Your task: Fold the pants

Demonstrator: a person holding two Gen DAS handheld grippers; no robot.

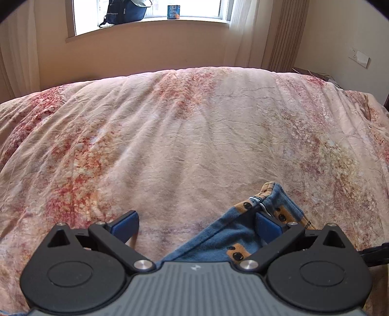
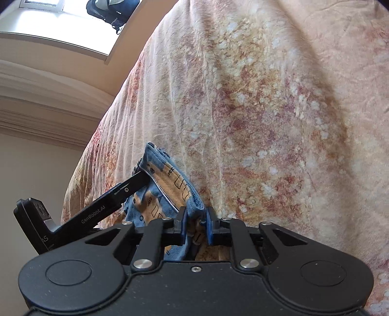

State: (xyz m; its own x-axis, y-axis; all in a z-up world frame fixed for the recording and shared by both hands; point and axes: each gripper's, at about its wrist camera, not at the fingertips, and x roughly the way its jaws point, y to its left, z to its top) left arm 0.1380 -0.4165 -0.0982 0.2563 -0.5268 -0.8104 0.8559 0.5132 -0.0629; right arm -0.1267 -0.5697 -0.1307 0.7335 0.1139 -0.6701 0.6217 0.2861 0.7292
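left claw [image 1: 197, 224] jaws wide apart over the bed [image 1: 184, 126]; the blue pants [image 1: 233, 233] lie between them, bunched against its right pad, not pinched. right claw [image 2: 197, 224] clamped on a fold of the pants [image 2: 167, 179] at the bed's near edge. dark bag [image 1: 125, 11] on the windowsill.

The right claw [image 2: 197, 224] pinches the blue-and-tan printed pants [image 2: 167, 184] between its blue pads — the left claw [image 2: 136, 182] reaches their hem, above the floral bed cover [image 2: 267, 109].
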